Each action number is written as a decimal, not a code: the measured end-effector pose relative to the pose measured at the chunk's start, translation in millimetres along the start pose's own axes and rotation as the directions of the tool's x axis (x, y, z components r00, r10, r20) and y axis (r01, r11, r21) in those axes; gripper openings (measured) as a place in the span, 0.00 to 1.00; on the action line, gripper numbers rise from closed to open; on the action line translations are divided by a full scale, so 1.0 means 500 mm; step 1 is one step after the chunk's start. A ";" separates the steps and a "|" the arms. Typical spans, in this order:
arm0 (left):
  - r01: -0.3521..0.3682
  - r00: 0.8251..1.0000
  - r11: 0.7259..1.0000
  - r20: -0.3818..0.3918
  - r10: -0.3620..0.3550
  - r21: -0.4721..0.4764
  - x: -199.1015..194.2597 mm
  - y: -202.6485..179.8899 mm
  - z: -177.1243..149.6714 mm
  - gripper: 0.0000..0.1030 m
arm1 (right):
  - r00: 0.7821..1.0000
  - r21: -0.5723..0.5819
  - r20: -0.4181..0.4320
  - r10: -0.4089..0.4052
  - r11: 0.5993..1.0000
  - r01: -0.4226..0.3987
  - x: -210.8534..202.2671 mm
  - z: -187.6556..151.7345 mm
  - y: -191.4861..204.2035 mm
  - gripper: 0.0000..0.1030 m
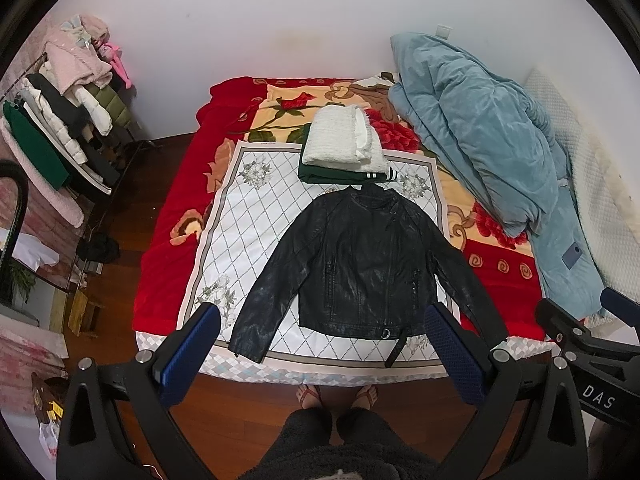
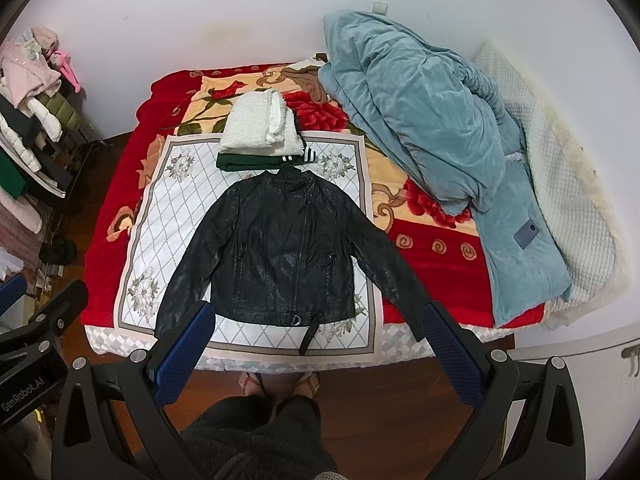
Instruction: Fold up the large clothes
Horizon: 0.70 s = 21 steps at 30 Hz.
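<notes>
Both my left hand-held gripper (image 1: 320, 344) and right hand-held gripper (image 2: 316, 340) hang released, blue pads spread wide. Ahead of them, the black leather jacket (image 1: 360, 264) lies flat, sleeves out, on the white diamond-patterned sheet (image 1: 248, 216); its collar seems to touch the folded white and green clothes (image 1: 344, 148) beyond.
</notes>
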<state>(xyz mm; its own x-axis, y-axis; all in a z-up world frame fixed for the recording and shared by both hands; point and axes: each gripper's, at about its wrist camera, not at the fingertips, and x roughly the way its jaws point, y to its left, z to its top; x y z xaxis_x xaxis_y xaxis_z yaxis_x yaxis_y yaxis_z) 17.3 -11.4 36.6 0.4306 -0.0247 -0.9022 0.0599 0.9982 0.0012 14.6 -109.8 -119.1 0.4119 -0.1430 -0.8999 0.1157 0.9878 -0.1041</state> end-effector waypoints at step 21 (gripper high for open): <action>-0.103 0.992 0.992 0.080 0.097 0.068 0.414 -0.080 0.065 1.00 | 0.999 0.557 -0.050 0.021 0.831 0.011 0.442 -0.100 -0.253 0.72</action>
<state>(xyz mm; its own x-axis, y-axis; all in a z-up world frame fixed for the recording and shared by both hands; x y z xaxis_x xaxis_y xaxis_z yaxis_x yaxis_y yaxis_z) 133.4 -58.3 -136.3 0.5053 0.0679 -0.8603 0.0767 0.9894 0.1232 45.6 -263.1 -326.1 0.3680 -0.1194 -0.9221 0.6038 0.7849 0.1394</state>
